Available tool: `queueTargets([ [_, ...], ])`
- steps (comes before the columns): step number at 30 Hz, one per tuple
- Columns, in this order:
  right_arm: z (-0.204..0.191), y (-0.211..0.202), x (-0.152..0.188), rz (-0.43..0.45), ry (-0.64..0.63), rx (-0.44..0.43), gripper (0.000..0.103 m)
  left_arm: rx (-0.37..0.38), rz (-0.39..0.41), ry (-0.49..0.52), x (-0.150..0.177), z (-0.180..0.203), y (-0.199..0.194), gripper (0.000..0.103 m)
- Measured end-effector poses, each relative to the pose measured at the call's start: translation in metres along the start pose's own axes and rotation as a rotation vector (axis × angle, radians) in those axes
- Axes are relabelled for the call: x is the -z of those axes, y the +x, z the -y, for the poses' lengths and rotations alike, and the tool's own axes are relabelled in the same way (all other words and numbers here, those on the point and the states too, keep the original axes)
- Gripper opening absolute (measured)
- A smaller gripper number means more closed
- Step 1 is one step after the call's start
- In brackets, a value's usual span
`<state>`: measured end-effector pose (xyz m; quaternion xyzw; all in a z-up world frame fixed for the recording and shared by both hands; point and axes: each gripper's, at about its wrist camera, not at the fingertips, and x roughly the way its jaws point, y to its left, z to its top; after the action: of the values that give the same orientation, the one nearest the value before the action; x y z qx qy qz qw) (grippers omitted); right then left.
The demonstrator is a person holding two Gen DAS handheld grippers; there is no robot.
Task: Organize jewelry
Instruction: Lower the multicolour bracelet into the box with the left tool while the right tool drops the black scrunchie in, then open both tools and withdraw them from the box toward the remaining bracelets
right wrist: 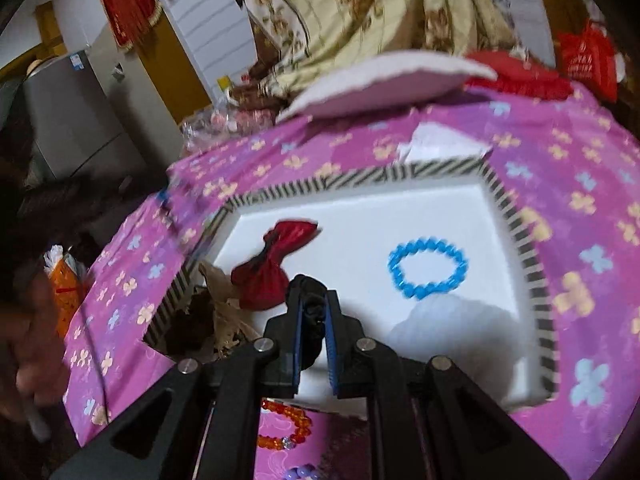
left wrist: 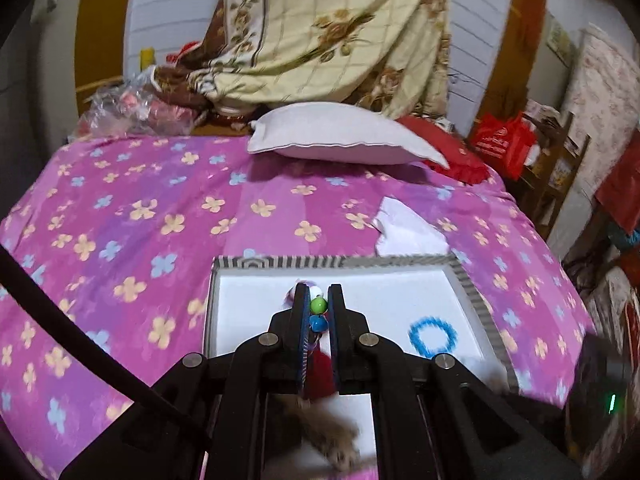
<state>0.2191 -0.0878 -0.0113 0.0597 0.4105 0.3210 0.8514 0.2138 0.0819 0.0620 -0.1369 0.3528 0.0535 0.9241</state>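
White tray (right wrist: 400,208) floor mostly bare at middle and far side; blue bead bracelet (right wrist: 428,269) takes the right part, red pouch (right wrist: 276,258) the left. Raised striped rim all round. Pillow (left wrist: 344,134) and tissue (left wrist: 408,226) block the bed beyond.

Purple beads (right wrist: 301,473) cut off by bottom edge.

Left gripper (left wrist: 319,292): matte black plastic, 2 flat fingers (left wrist: 301,320) lined with blue ribbed pads, angular linkage arms with cut-out slots, 4 round silver pins (left wrist: 268,338) across the joints. A black cable (left wrist: 80,336) crosses beside it. Right gripper (right wrist: 313,298) matches: black frame, blue pads, 4 silver pins.
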Motion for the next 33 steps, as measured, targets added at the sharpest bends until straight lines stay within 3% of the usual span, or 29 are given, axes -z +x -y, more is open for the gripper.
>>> queueTargets([
  [4, -0.004, 0.01, 0.003, -0.029, 0.009, -0.014, 0.01, -0.026, -0.006, -0.055, -0.01, -0.014, 0.031, 0.0],
  [8, -0.006, 0.013, 0.005, -0.039, 0.001, -0.007, 0.01, -0.124, -0.147, -0.095, 0.012, -0.042, 0.08, 0.0],
  [10, -0.006, 0.014, 0.005, -0.043, 0.0, 0.003, 0.01, -0.15, -0.165, -0.09, 0.024, -0.049, 0.084, 0.0],
  [17, -0.001, 0.025, 0.007, -0.077, 0.015, 0.03, 0.011, -0.175, -0.185, -0.085, 0.046, -0.057, 0.08, 0.0],
  [22, 0.006, 0.022, 0.006, -0.059, 0.04, 0.044, 0.015, -0.184, -0.154, -0.068, 0.048, -0.058, 0.065, 0.003],
  [25, 0.006, 0.014, 0.004, -0.03, 0.036, 0.042, 0.022, -0.165, -0.138, -0.065, 0.048, -0.057, 0.057, 0.012],
  [27, 0.006, 0.006, 0.004, -0.005, 0.033, 0.041, 0.035, -0.154, -0.128, -0.068, 0.049, -0.056, 0.049, 0.014],
  [33, 0.002, -0.034, 0.005, 0.105, -0.022, 0.067, 0.037, -0.133, -0.061, -0.041, 0.06, -0.047, 0.005, 0.014],
])
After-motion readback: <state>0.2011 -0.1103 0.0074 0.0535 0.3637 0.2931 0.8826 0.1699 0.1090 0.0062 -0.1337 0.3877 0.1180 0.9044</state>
